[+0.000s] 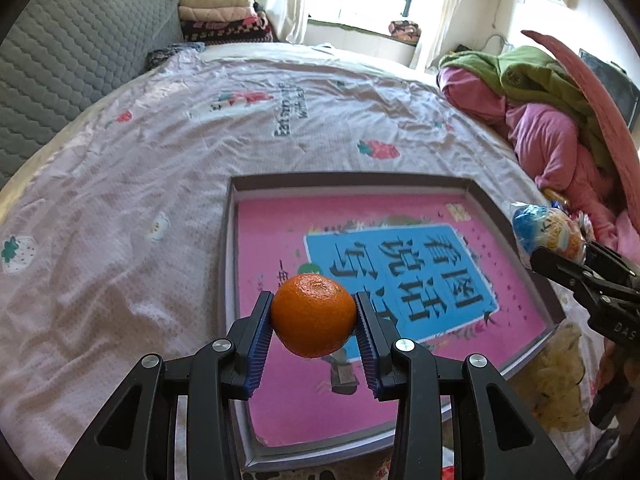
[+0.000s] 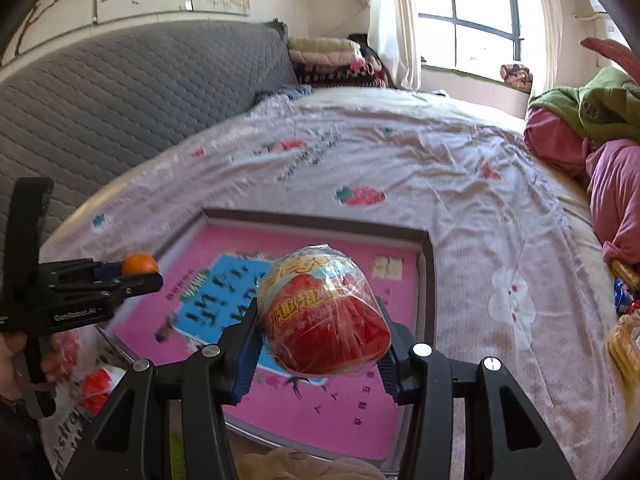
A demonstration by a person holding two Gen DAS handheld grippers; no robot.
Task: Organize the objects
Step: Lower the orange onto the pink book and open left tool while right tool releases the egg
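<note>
Above the pink box (image 1: 516,312) on the bed (image 1: 120,200), my left tool (image 1: 314,312) is gripping an orange (image 1: 314,314); my right tool (image 2: 324,328), near its neighbour's "GeoRobot.AI" label, is gripping a wrapped red cup (image 2: 324,316).

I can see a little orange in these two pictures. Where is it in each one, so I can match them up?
Left wrist view: the orange sits low in the centre, pinched in the left claw.
Right wrist view: the orange is small at the left edge, at the tip of the left claw.
Shared landmark: the shallow box with the pink book on the bed, beneath both claws.
</note>
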